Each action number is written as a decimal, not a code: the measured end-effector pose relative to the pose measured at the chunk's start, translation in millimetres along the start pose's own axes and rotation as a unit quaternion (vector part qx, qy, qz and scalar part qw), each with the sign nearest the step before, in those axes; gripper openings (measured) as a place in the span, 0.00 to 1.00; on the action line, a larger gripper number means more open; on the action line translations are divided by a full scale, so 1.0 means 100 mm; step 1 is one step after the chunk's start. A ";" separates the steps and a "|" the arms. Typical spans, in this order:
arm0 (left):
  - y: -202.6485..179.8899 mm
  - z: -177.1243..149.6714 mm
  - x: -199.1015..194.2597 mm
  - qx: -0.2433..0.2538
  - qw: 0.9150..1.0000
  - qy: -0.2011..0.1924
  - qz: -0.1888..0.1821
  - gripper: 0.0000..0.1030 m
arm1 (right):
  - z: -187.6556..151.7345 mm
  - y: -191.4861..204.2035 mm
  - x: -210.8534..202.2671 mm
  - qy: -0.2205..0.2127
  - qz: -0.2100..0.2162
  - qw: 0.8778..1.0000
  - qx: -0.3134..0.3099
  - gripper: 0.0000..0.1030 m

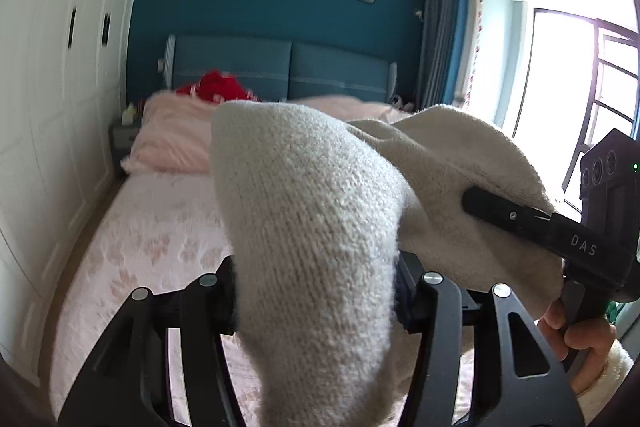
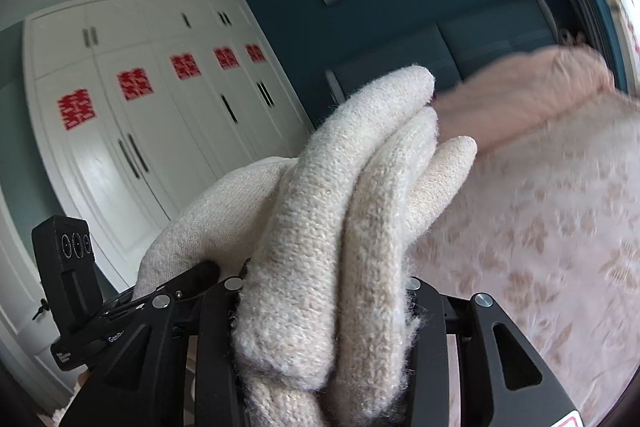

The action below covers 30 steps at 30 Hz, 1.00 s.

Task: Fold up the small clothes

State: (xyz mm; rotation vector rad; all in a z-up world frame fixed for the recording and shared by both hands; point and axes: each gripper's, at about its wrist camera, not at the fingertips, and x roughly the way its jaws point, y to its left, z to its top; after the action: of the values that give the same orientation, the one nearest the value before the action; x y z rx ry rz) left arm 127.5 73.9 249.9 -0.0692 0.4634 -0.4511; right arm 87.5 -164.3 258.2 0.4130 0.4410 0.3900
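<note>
The letters "DAS" are on the right gripper, and red double-happiness signs are on the wardrobe doors.

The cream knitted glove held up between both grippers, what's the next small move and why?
Probably lower the cream knitted glove onto the pink floral bedspread: the left gripper and right gripper both clamp it in mid-air, and folding needs it lying flat.

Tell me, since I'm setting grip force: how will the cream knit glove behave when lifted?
Probably floppy: the cream knit glove sags and folds over the right gripper. Likely light, since it drapes between that and the left gripper above the bed. Its fuzzy knit should resist slipping.
</note>
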 end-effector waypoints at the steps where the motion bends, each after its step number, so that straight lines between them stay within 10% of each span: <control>1: 0.07 -0.08 0.09 -0.005 1.000 0.007 0.001 0.51 | -0.08 -0.07 0.10 0.009 -0.001 1.000 0.004 0.35; 12: 0.70 -1.24 1.15 -0.069 0.990 0.117 0.024 0.51 | -1.30 -1.10 1.33 0.149 -0.037 0.984 0.093 0.39; 17: 1.01 -2.12 1.57 -0.114 0.972 0.201 0.044 0.63 | -2.08 -1.75 1.70 0.250 -0.087 0.945 0.193 0.44; 24: 0.99 -2.08 0.76 -0.107 0.978 0.158 0.084 0.78 | -1.97 -1.82 1.04 0.201 -0.125 0.957 0.167 0.65; 30: 0.78 -1.61 0.70 -0.116 0.980 0.143 0.071 0.77 | -1.59 -1.10 1.09 0.203 -0.101 0.974 0.015 0.21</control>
State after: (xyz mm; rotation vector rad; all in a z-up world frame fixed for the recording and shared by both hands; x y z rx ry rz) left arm 143.2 119.9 64.1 -0.1976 0.7985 -0.2653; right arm 131.8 -161.9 40.3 0.3133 0.8811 0.2683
